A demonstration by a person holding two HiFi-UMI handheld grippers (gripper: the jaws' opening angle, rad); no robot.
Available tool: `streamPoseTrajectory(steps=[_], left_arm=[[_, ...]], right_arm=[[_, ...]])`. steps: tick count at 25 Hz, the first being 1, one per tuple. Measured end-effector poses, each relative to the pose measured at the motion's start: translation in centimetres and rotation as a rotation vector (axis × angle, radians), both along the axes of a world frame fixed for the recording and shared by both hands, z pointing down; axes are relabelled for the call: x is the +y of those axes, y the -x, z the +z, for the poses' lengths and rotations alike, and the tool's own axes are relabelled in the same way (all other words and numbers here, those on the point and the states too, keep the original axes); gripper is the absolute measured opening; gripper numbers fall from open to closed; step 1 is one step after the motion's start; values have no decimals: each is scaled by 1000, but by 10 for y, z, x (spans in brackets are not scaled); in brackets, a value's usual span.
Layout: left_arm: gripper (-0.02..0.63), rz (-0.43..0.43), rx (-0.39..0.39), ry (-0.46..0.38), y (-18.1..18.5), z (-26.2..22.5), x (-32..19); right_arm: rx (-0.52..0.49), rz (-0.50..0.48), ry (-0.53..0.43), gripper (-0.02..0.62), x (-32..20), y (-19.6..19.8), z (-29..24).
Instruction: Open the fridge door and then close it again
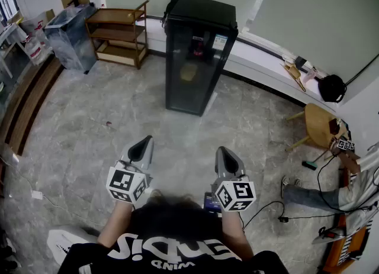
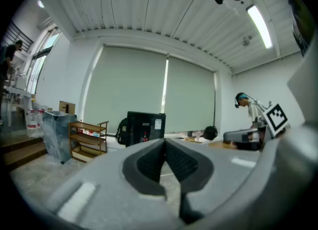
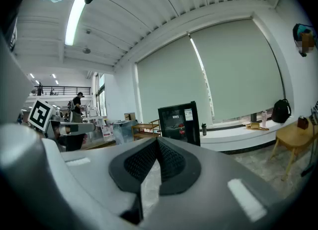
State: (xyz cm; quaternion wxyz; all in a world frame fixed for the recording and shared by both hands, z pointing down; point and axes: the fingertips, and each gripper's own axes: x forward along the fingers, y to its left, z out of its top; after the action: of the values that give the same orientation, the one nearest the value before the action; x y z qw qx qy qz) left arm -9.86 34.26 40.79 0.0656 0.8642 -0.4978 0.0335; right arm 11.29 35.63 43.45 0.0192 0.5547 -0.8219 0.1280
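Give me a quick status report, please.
Left gripper and right gripper shut, empty. Fridge ahead, out of reach, door closed. Nothing in the way.

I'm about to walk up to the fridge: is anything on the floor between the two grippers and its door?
Nothing visible. Bare floor runs from the left gripper and the right gripper, both shut, to the fridge. A small red scrap lies well left of that path.

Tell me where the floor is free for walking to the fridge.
Free: the grey floor in front of the fridge, left up to the wooden shelf. Crowded: the right side, with a stool, cables and a person's leg.
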Motion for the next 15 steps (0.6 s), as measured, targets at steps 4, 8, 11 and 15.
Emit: streamPoseTrajectory(steps=[4,8,11,15], left_arm=[[2,5,5,5,1,3,-4],[2,14,8,14,4,7,-6],[2,29,12,21,8,9,-12],[2,41,20,26,23,7,-18]], right_arm=[[-3,-10,3,0,-3,6,1],[-1,-13,3,0,-5,15,2],[-8,-17,20,0,-8,20,6],[-21,11,35,0,-8,27,7]])
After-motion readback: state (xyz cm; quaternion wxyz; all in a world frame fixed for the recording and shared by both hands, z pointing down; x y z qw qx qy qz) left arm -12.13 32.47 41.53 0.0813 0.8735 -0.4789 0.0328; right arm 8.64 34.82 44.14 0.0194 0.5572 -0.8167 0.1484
